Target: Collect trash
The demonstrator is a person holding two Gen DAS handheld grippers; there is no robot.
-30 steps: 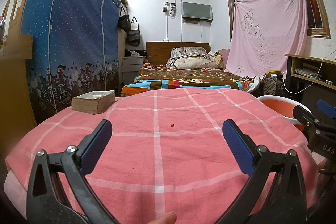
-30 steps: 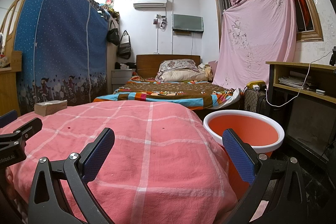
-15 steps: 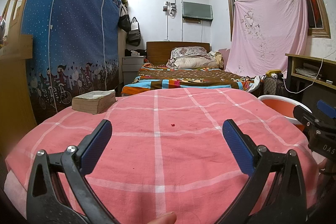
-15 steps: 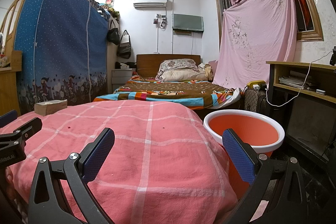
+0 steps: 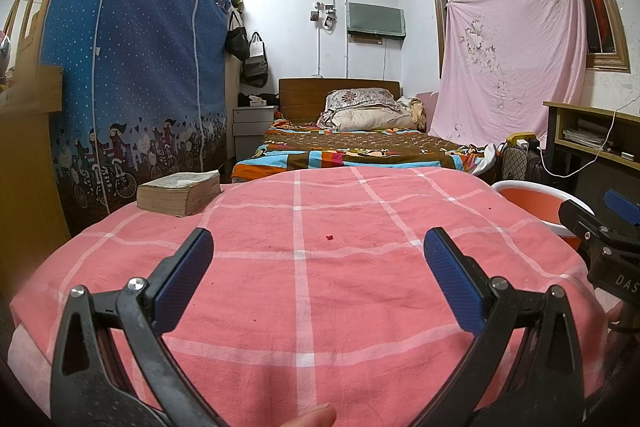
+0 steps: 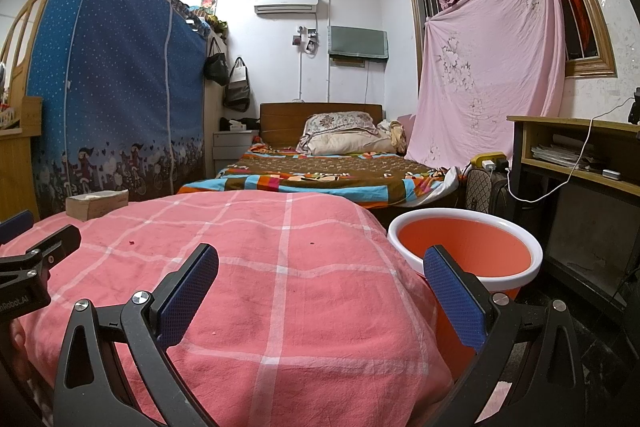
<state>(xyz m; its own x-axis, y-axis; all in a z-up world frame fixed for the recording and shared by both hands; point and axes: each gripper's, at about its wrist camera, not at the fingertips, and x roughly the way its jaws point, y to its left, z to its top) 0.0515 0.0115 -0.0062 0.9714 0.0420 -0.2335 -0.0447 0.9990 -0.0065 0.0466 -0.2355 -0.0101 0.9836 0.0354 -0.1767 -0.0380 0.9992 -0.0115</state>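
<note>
Cloth: pink-red, white check. Bucket: orange inside, white rim. Crumb: red. Wardrobe cover: blue, white-dotted, cartoon cyclists along bottom. Hand-held gripper pads: blue.

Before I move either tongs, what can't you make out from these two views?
- Red speck on the pink cloth: too small in the left wrist view to tell what it is.
- Orange bucket: its bottom is hidden by its rim in the right wrist view; the cloth covers most of it in the left.
- Floor around the table: cut off by the cloth and the picture edges.
- Book: cover unreadable.
</note>
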